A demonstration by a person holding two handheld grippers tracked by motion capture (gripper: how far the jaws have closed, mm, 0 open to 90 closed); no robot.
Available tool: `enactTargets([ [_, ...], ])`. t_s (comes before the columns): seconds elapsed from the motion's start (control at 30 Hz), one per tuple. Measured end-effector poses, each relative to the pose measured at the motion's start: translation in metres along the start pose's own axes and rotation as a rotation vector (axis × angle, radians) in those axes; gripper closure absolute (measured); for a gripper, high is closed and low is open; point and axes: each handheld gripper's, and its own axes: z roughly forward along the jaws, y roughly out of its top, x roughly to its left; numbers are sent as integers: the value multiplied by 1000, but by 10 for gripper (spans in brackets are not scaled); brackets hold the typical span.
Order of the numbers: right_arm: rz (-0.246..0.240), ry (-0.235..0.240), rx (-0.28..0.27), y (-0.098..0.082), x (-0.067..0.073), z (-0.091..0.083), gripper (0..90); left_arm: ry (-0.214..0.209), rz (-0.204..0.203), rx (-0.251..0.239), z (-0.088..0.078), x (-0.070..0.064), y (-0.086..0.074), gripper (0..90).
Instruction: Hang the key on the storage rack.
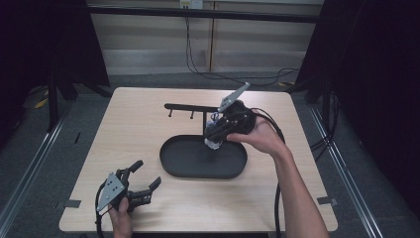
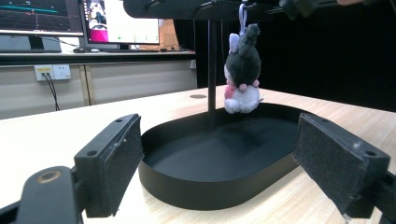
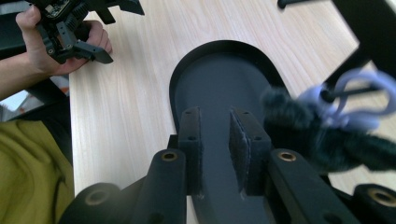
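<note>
Plush toy [image 2: 242, 74] hangs by loop from hook on stand [image 2: 212, 65], above black tray [image 2: 196, 186]. Judged light, soft, squashy; best pinched across body.

Right gripper [image 3: 215, 154] beside toy, jaws narrowly parted, nothing between.

Left gripper [image 1: 136, 181] near tray, spread wide, empty.

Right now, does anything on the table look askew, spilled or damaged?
Nothing stands out. The plush toy keychain hangs by its loop from the black hanger stand, above the oval tray, which sits flat on the table.
</note>
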Motion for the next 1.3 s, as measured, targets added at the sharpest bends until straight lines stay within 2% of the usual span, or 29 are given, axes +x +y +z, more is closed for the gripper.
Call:
enactTargets([
  [0.1, 27, -2, -77, -19, 5, 0, 711, 1, -3, -2, 0, 0, 0, 153],
  [0.17, 59, 27, -137, -34, 6, 2, 662, 1, -2, -1, 0, 0, 0, 154],
  [0.3, 90, 41, -222, -53, 13, 6, 621, 1, -2, -1, 0, 0, 0, 154],
  [0.4, 135, 8, -281, -66, 18, 11, 564, 1, 0, 0, 0, 0, 0, 154],
  [0.43, 146, 0, -286, -70, 19, 14, 547, 1, -1, -1, 0, 0, 0, 154],
  [0.5, 158, -46, -283, -78, 24, 21, 500, 2, -3, -2, 0, 0, 0, 154],
  [0.6, 182, -57, -343, -91, 31, 29, 445, 2, -2, -1, 0, 0, 0, 154],
  [0.67, 192, -77, -357, -98, 36, 32, 389, 0, 0, 2, 0, 0, 0, 154],
  [0.73, 205, -119, -378, -105, 40, 35, 348, 2, -4, -2, 0, 0, 0, 154],
  [0.8, 228, -191, -402, -114, 42, 38, 294, 2, -2, -1, 0, 0, 0, 154],
  [0.83, 229, -222, -385, -118, 43, 40, 263, 3, -2, -1, 0, 0, 0, 154],
  [0.9, 270, -267, -390, -129, 43, 41, 203, 5, -1, 0, 0, 0, 0, 154],
  [0.97, 302, -306, -436, -141, 46, 41, 131, 5, -1, 0, 0, 0, 0, 154],
  [1.07, 314, -411, -503, -158, 54, 42, 134, 6, -1, 0, 0, 0, 0, 154],
  [1.17, 399, -488, -564, -173, 58, 45, 138, 7, -1, 1, 0, 0, 0, 154],
  [1.2, 403, -529, -575, -179, 60, 48, 137, 7, -2, 0, 0, 0, 0, 154],
  [1.27, 414, -637, -556, -188, 64, 56, 150, 7, -1, 1, 0, 0, 0, 154],
  [1.3, 418, -659, -564, -191, 65, 58, 158, 7, -1, 0, 0, 0, 0, 154],
])
